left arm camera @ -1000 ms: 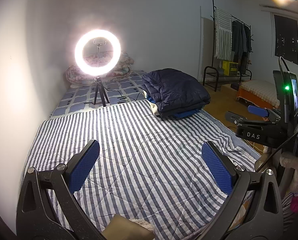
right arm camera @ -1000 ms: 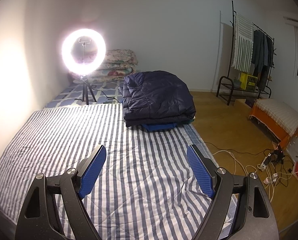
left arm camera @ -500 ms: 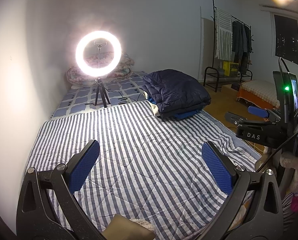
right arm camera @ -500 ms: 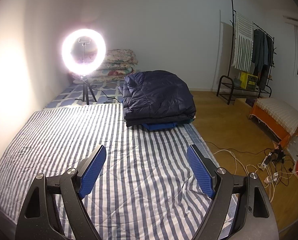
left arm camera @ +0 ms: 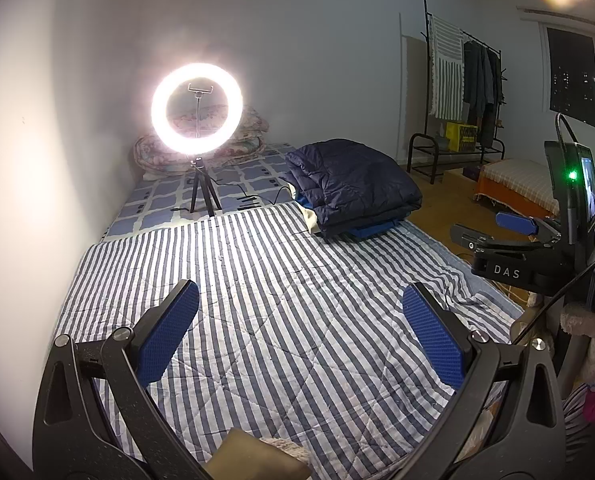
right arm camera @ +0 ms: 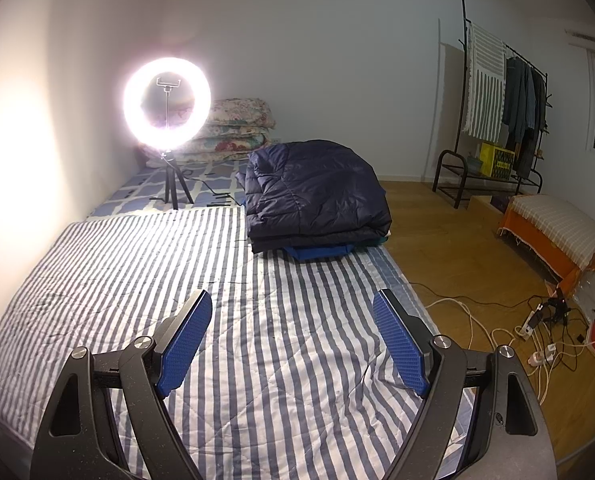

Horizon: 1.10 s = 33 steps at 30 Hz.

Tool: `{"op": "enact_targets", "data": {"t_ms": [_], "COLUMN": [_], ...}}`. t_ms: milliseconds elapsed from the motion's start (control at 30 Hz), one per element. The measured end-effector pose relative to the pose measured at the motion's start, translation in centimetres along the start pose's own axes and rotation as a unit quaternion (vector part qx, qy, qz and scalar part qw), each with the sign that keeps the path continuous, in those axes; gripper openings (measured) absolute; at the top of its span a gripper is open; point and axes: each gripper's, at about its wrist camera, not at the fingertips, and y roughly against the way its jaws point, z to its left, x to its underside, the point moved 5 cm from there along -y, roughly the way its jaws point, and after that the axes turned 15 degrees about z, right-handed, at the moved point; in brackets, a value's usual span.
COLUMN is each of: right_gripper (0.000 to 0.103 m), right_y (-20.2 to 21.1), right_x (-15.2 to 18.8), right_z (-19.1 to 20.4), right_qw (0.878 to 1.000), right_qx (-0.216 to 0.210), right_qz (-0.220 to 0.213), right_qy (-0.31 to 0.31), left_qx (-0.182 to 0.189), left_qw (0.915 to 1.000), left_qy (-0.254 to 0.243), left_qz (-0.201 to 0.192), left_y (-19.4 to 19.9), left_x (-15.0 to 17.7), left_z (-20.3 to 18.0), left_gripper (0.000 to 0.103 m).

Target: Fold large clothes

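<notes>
Folded navy quilted puffer coat [right arm camera: 315, 194] sits at the far end of the blue-and-white striped quilt [right arm camera: 137, 264], on top of a bright blue garment [right arm camera: 317, 251] whose edge pokes out beneath it. The quilt lies spread flat over the floor mattress, with a few wrinkles near its right edge. My left gripper [left arm camera: 297, 328] hovers above the near part of the quilt, jaws wide and holding nothing. My right gripper [right arm camera: 293, 336] hangs over the quilt's right side, jaws likewise spread wide and empty. Behind the coat, a glowing ring light on a black tripod [right arm camera: 166, 106] stands on a blue patterned mattress [left arm camera: 169, 200], before stacked floral bedding [right arm camera: 237, 128]. White cables [right arm camera: 477, 320] trail across the wooden floor [right arm camera: 457, 248].
</notes>
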Motion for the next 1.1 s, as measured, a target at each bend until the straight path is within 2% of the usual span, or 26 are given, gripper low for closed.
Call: {"op": "enact_targets", "data": {"t_ms": [1100], "right_gripper": [0.083], "right_y": [-0.17], "right_x": [0.18], "right_z": [0.29], "right_qw": [1.000], "right_qx": [0.000], "right_qz": [0.002], "right_qy": [0.002], "left_qx": [-0.001], "left_qw": [1.0000], "left_qy": [-0.007], "left_qz": [-0.003], "left_y": [-0.05], "left_x": [0.04], "left_z": [0.60], "left_gripper": [0.103]}}
